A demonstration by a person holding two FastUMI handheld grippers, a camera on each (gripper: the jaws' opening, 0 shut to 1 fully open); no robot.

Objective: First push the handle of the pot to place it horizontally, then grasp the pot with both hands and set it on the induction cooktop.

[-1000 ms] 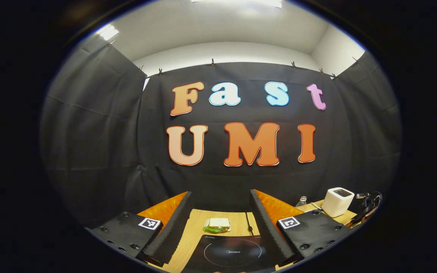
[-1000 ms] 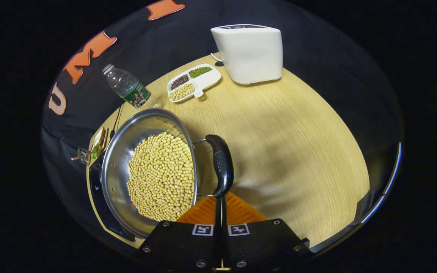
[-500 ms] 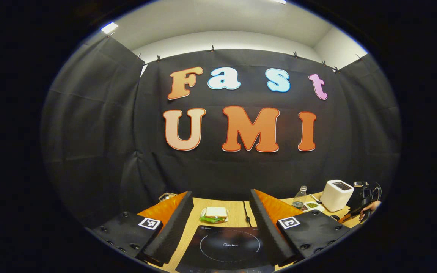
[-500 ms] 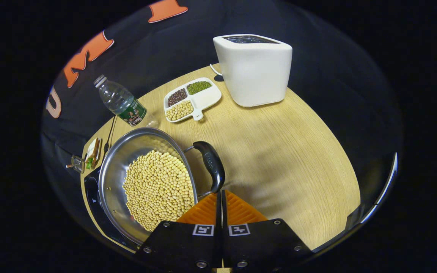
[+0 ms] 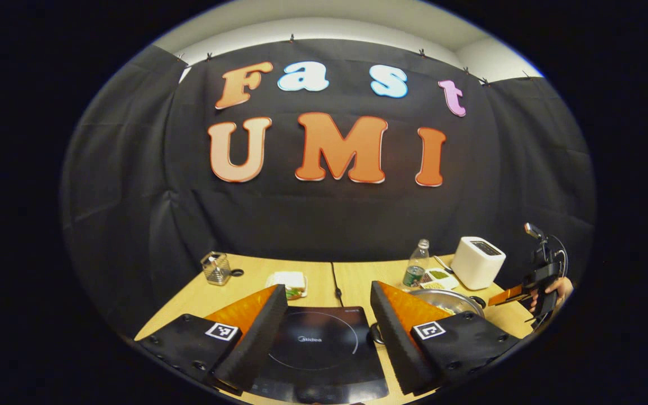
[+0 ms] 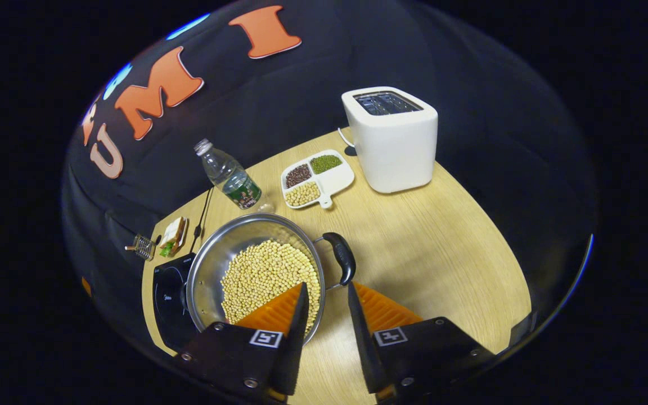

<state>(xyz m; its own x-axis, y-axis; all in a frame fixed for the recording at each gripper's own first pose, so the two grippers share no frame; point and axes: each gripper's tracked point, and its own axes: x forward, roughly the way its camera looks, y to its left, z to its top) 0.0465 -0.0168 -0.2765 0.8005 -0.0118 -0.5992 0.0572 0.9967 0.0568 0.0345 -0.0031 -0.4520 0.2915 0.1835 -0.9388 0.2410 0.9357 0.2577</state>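
One pot [image 6: 256, 270], one cooktop [image 5: 318, 351], one toaster [image 6: 392, 138], one bottle [image 6: 229, 175], one sandwich [image 5: 288, 281].

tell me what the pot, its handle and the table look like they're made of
Round silver pot holding yellow beans: likely stainless steel, going by its shiny, reflective wall.
Curved black pot handle: probably plastic with a smooth, slightly glossy finish, on thin metal brackets.
Light tan table: wood or wood-look laminate, with fine straight grain lines; a matte surface.
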